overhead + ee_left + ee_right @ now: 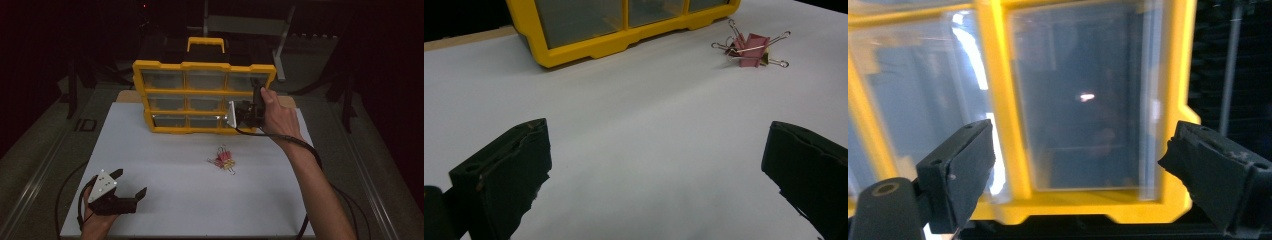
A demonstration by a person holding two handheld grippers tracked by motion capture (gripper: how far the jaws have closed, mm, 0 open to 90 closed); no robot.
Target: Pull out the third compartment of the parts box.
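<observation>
since my right gripper (248, 113) is right up against the yellow organizer (165, 67), jaws spread wide and holding nothing, the main risk is on that side. in the right gripper view the jaws straddle one clear drawer (1083, 100) at the end of a row, next to the frame's outer edge; from the high view i'd put it at the right end of the middle or bottom row, can't pin down which.

what could go wrong, as i judge it:
- the organizer stands upright on the far part of the table (165, 210). if i push in before closing, the whole box could slide back or tip, nothing braces it.
- one jaw sits in front of the yellow divider (1000, 100), the other at the outer frame. close like this and i'd clamp frame, not drawer, and slip off.
- drawer front is smooth clear plastic; i can't see a pull tab, so grip may be poor.
- a hard yank could drag the box forward towards the binder clips (224, 160), which lie in a small heap near the table's middle, well clear of the box.

left gripper (131, 185) rests low at the near left, jaws wide open, empty, facing the clips from well apart. it isn't steadying the box, which is why tipping worries me most.
</observation>
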